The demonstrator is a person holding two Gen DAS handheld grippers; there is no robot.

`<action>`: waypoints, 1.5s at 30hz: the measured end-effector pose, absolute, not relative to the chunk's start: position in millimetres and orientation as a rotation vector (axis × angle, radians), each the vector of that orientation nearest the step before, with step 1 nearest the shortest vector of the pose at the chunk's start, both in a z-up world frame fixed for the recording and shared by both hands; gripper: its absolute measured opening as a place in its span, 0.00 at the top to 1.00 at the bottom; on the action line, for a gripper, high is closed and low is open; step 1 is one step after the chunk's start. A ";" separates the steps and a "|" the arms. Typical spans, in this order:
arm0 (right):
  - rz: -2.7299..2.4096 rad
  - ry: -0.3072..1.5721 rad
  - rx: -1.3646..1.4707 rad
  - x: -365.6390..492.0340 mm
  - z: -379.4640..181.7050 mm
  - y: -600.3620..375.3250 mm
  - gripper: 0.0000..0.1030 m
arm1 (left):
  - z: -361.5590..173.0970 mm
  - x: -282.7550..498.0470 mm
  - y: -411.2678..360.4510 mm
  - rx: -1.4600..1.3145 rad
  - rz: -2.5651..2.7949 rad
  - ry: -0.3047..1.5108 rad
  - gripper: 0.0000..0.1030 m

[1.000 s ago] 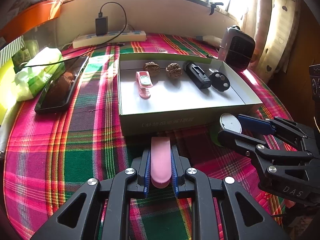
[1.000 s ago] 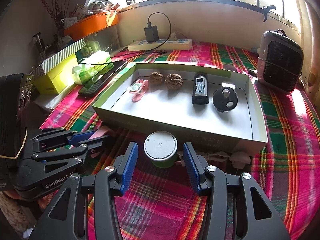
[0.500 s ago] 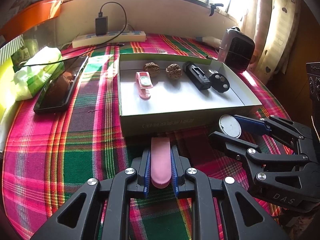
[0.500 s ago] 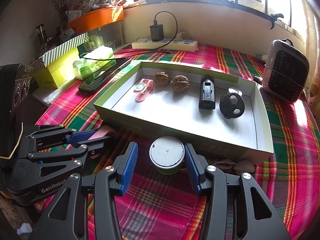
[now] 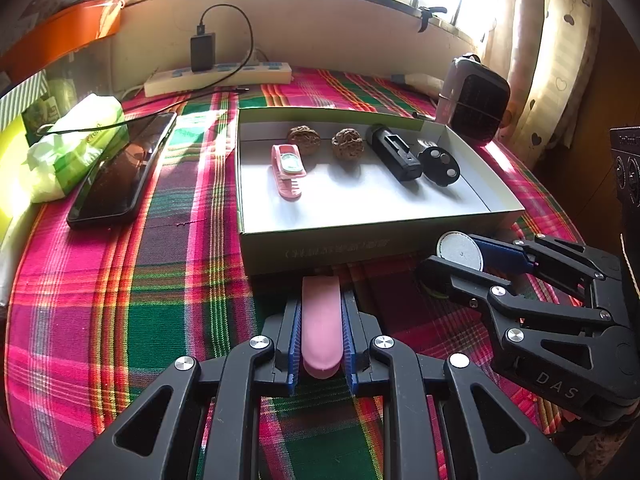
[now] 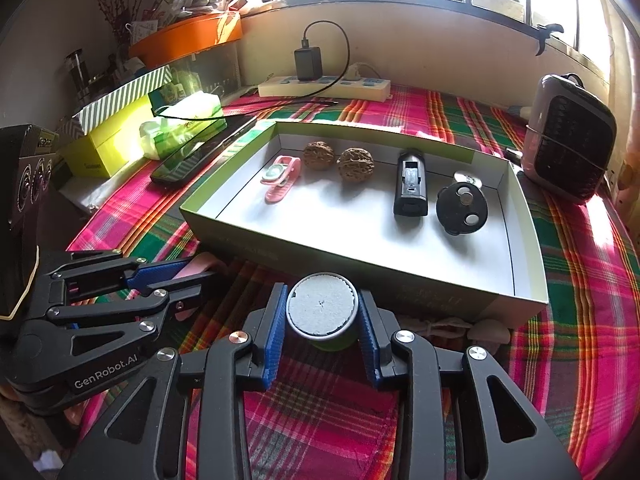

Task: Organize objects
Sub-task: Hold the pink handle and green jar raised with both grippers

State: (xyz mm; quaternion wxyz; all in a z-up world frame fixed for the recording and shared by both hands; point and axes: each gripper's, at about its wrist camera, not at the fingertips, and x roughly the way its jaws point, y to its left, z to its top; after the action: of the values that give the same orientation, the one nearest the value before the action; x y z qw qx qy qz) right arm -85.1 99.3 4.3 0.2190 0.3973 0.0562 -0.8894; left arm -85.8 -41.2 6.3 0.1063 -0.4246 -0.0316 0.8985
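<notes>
Right wrist view: shallow box (image 6: 520,280), centre frame, holds a pink clip (image 6: 282,178), two walnuts (image 6: 318,155), a black rectangular device (image 6: 411,188) and a round black fob (image 6: 462,209). Below its near wall, the right gripper (image 6: 322,326), jaws having just closed, clamps a grey-lidded green jar (image 6: 322,312). Left gripper (image 5: 321,330) grips a pink strip (image 5: 321,320). Phone (image 6: 188,156), tissue pack (image 6: 180,128) upper left; heater (image 6: 568,152) upper right.

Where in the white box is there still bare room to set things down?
The box floor is bare along its whole near half, in front of the pink clip, two walnuts, black case and round black fob. The back row is crowded.
</notes>
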 end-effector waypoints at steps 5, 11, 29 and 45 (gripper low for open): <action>-2.426 0.104 1.110 -82.5 4.7 100.2 0.66 | 7.6 -85.7 -39.3 -1.258 2.651 -0.083 0.84; -2.386 0.063 1.121 -79.1 4.5 100.7 0.66 | 7.4 -83.7 -39.1 -1.268 2.654 -0.088 0.84; -2.405 0.110 1.119 -75.3 0.2 98.7 0.66 | 6.7 -84.6 -32.8 -1.270 2.683 -0.013 0.84; -2.409 0.116 1.103 -72.3 0.3 98.2 0.67 | 7.6 -84.1 -33.9 -1.267 2.688 -0.015 0.85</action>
State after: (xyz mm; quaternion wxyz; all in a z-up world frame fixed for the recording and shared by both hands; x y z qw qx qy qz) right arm -72.3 98.2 0.3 0.2422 0.4034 0.0423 -0.8814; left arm -84.1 -33.9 7.6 0.0849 -0.4249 -0.0050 0.9012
